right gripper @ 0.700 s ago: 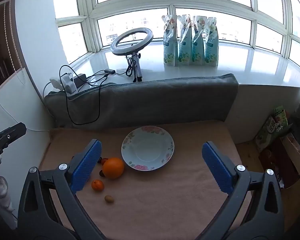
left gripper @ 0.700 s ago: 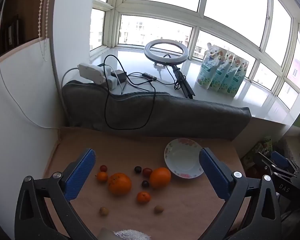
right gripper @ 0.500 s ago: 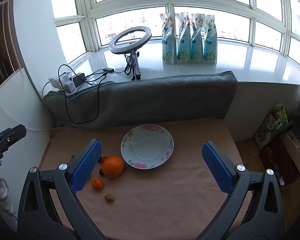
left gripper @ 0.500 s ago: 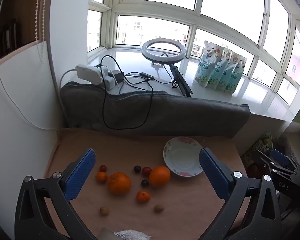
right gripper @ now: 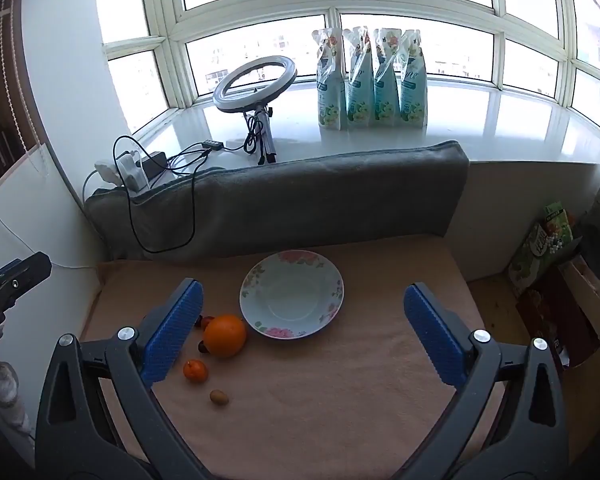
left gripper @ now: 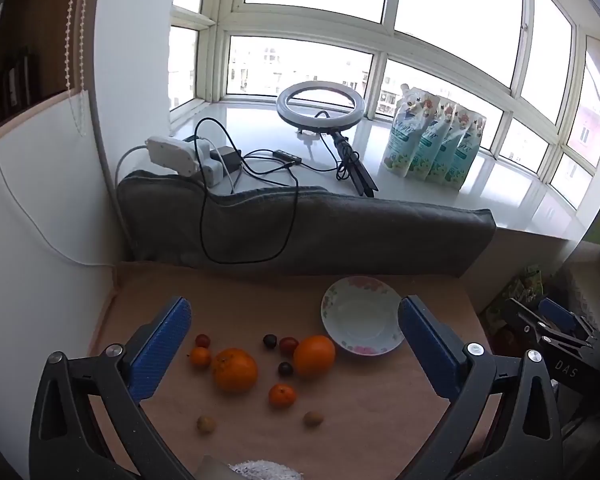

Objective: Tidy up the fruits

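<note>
Both grippers, left (left gripper: 292, 336) and right (right gripper: 300, 320), gape empty above upright plate (right gripper: 256, 280).

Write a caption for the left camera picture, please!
Open left tool above oranges and small fruits beside an empty flowered plate.

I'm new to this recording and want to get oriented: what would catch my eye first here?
The two big oranges among small fruits scattered on the tan cloth, left of an empty floral plate. Behind, a ring light and four pouches stand on the bright windowsill. Both open grippers hover, holding nothing.
</note>
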### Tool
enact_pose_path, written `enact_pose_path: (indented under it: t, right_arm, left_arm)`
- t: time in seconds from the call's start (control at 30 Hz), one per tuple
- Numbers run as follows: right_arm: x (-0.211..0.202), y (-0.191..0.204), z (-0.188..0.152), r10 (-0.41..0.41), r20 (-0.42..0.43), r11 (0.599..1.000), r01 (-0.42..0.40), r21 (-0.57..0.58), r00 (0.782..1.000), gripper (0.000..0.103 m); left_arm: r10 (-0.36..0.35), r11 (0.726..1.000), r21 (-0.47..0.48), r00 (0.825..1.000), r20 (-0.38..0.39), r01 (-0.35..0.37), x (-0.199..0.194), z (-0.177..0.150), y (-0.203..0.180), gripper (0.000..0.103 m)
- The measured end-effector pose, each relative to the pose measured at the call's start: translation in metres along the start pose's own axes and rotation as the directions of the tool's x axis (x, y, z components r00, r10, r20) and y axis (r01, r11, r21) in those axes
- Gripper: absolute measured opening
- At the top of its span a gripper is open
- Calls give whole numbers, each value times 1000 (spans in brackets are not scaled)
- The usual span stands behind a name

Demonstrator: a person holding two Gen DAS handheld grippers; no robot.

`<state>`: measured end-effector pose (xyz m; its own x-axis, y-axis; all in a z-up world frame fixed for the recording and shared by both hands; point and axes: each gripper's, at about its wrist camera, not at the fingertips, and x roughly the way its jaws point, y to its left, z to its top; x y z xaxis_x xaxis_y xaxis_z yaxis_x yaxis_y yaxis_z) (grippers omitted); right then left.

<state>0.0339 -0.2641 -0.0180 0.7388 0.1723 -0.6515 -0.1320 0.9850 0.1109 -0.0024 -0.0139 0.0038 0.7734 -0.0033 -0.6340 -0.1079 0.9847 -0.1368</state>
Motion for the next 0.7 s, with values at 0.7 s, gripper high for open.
enact_pose_path:
  t: [0.7]
  right_arm:
    - [-5,3,-8,5,-10,1000,-5,11,1000,102]
  left_arm:
    - [-8,1000,10,1000,-10,8,-4,-7,-7,102]
